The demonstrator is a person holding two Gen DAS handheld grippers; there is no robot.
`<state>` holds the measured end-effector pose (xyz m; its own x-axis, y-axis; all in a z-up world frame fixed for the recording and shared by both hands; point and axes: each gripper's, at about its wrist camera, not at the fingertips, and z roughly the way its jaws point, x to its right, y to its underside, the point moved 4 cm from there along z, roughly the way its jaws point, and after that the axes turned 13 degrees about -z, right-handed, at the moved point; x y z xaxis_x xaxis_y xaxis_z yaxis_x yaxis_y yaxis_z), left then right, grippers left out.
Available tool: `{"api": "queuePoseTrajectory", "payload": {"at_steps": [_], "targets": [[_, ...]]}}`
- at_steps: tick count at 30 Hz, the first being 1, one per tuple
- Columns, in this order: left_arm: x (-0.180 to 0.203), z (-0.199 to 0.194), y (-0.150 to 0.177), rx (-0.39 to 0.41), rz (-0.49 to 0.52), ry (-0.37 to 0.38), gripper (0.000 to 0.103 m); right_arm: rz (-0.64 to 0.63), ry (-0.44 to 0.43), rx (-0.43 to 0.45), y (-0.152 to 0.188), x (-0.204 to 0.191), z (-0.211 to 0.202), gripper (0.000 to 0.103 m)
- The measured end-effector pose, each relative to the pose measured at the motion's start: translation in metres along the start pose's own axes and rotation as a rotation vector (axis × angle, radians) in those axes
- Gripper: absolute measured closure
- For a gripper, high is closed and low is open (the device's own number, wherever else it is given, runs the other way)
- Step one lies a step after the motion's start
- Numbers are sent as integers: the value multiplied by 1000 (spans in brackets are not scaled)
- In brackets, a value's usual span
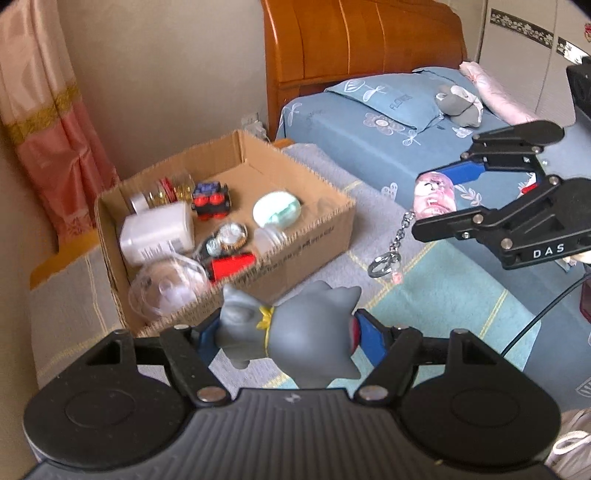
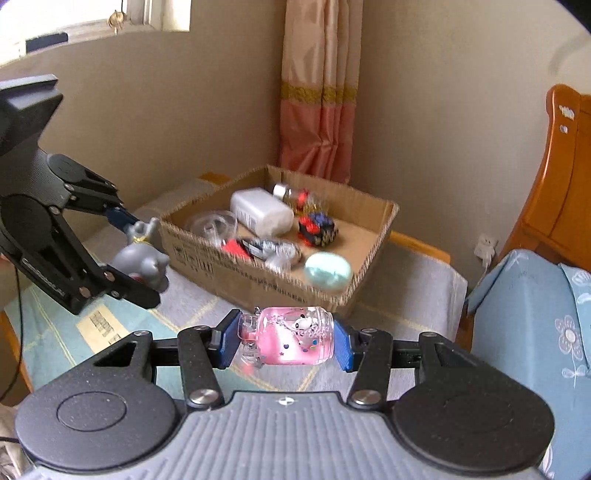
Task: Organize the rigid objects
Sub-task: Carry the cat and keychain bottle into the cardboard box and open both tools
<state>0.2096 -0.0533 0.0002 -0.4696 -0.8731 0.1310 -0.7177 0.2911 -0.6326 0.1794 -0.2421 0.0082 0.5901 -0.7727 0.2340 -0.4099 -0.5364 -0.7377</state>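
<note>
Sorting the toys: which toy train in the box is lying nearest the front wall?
The plain red train, against the front wall of the cardboard box; the blue-topped train sits farther back.

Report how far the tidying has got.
Done: the cardboard box already holds a white bottle, toy train and pale egg-shaped case. In hand: left tongs grip a grey figurine; right tongs grip a pink keychain bottle. Left: dropping both in.

**Soft daylight, smeared detail**

Even daylight fills both fisheye views, brightest at the window (image 2: 92, 18), which blows out white. Shadows are faint. Motion blur smears the cardboard box (image 1: 314, 236) and its contents. Straight edges bow near the frame borders, and the corners vignette to black.
</note>
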Motion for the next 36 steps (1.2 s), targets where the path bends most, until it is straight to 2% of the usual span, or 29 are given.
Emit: {"api": "queuePoseTrajectory", "payload": {"at_steps": [4,9,19,26,36], "targets": [[-5,-5,-22,25,-1,8,30,-27,13,32,-18,7,-4,47],[-20,-5,-53,71,-16,-27,30,-55,28,66,-45,19,2,47],[-46,25,-96,69,-40,-53,30,-57,25,80,-81,46,37,47],[-55,51,-115,50,-31,-55,30,-29,21,17,-83,66,79,47],[-56,87,-142,23,-17,-62,30,20,11,-67,-64,84,123,47]]}}
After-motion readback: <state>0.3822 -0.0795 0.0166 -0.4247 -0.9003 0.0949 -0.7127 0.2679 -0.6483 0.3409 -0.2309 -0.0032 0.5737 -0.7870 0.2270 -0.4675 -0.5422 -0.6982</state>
